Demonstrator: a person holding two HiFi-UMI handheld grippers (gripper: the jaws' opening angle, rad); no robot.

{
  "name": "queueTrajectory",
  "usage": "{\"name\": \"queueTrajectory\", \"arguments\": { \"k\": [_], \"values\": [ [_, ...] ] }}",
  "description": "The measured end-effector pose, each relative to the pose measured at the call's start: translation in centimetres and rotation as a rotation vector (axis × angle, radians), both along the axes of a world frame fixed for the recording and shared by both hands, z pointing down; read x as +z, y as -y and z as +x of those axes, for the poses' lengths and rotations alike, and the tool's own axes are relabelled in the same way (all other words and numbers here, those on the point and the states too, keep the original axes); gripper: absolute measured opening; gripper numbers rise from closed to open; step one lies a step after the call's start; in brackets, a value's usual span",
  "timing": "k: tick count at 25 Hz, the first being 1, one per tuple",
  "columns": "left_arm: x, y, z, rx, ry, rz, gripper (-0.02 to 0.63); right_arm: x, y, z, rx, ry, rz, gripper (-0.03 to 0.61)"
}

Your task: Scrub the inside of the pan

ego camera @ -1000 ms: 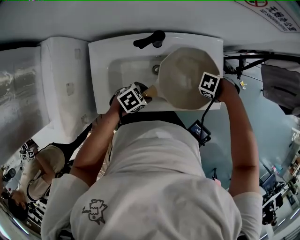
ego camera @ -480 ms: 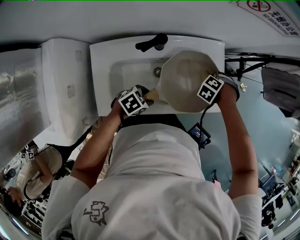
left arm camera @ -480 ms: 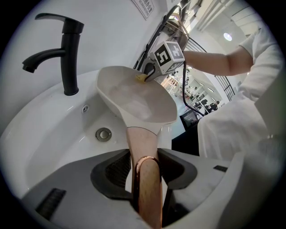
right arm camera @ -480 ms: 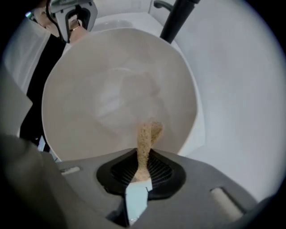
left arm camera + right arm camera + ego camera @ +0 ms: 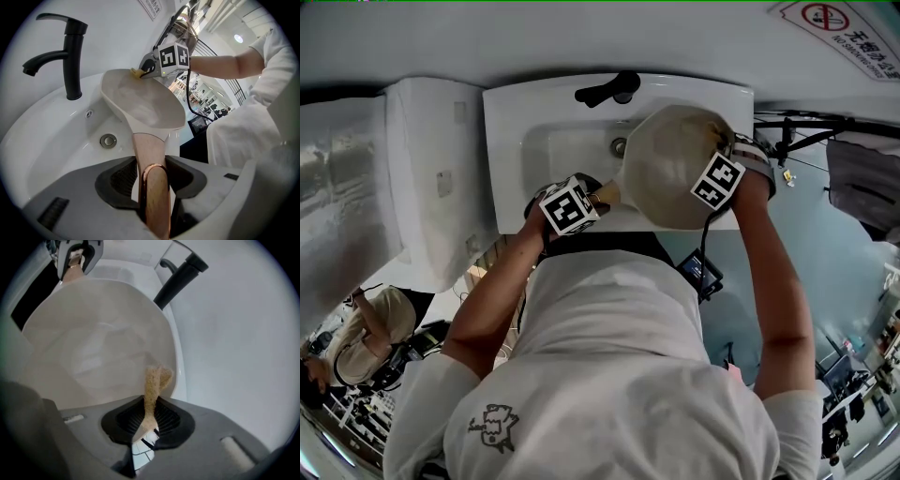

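A cream pan hangs tilted over the white sink. Its wooden handle runs back between the jaws of my left gripper, which is shut on it. In the head view that left gripper sits at the pan's near left. My right gripper is shut on a thin yellow sponge, whose free end rests on the pan's inner wall close to the rim. From the left gripper view, the right gripper and sponge are at the pan's far edge.
A black faucet stands at the back of the basin, with the drain below the pan. A white wall runs behind the sink. A white fixture is to the left. Another person is at the lower left.
My right gripper has swung with the sponge along the pan's right side toward the far rim, and its marker cube has turned. The left gripper and the pan have stayed put.
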State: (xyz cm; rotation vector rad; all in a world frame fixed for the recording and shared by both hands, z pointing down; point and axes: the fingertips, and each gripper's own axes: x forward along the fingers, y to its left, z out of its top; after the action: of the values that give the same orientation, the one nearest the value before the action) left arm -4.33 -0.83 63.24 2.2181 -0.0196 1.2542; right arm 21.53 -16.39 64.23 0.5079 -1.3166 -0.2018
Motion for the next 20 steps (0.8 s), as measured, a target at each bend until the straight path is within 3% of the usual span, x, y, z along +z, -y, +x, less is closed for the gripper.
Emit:
{"name": "queueTrajectory", "arguments": {
  "k": [8,13,20],
  "values": [
    [0.2,0.1,0.1,0.001,-0.004,-0.001,0.181,-0.5,3.3,-2.8,-0.074,0.027,0.113,0.055],
    [0.2,0.1,0.0,0.003,-0.001,0.001,0.181,0.6,3.8,-4.4,-0.089,0.045,0.108,0.057],
    [0.3,0.0,-0.1,0.014,0.002,0.000,0.181,2.1,3.8,-9.0,-0.202,0.078,0.088,0.057]
  ]
}}
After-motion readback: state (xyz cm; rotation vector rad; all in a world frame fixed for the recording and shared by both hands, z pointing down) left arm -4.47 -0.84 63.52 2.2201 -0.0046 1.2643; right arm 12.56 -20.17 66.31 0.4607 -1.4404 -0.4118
